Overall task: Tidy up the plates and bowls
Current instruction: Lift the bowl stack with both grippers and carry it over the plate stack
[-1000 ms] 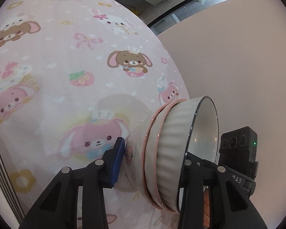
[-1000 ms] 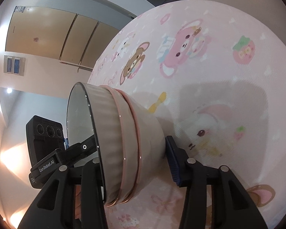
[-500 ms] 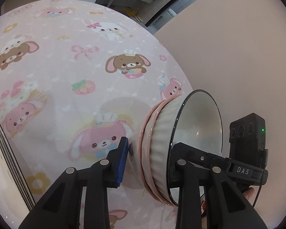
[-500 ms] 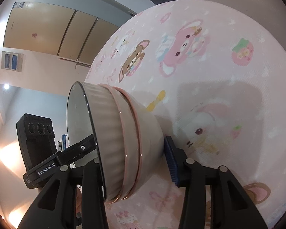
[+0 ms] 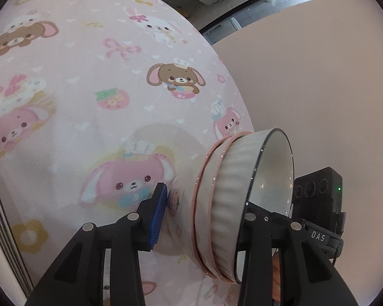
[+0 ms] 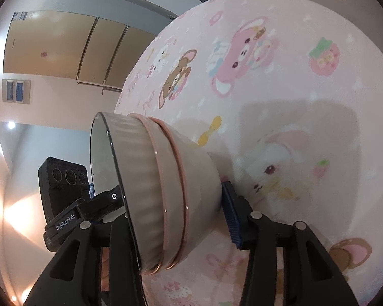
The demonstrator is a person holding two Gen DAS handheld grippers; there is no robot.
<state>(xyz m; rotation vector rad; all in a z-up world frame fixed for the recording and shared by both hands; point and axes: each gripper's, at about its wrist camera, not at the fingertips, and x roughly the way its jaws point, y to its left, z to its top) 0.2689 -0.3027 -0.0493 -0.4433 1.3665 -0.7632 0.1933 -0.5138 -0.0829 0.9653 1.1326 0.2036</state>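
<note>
Stack of bowls (image 5: pixel 232 204) tipped on its side between both tongs, mouth turned away from the desk (image 5: pixel 94 81). Left tongs (image 5: pixel 204 214) spread around the stack, blue pad (image 5: pixel 157 215) apart from the base, other finger inside the mouth. Right tongs (image 6: pixel 176 209) likewise spread, blue pad (image 6: pixel 231 216) right at the base; contact unclear. Beyond each pair, the opposite black camera unit (image 5: pixel 319 191) close behind the bowls. Pink cartoon-animal cloth over the desk; peach wall (image 5: pixel 319 76) and wooden cabinet doors (image 6: pixel 63 48) past its edge.
</note>
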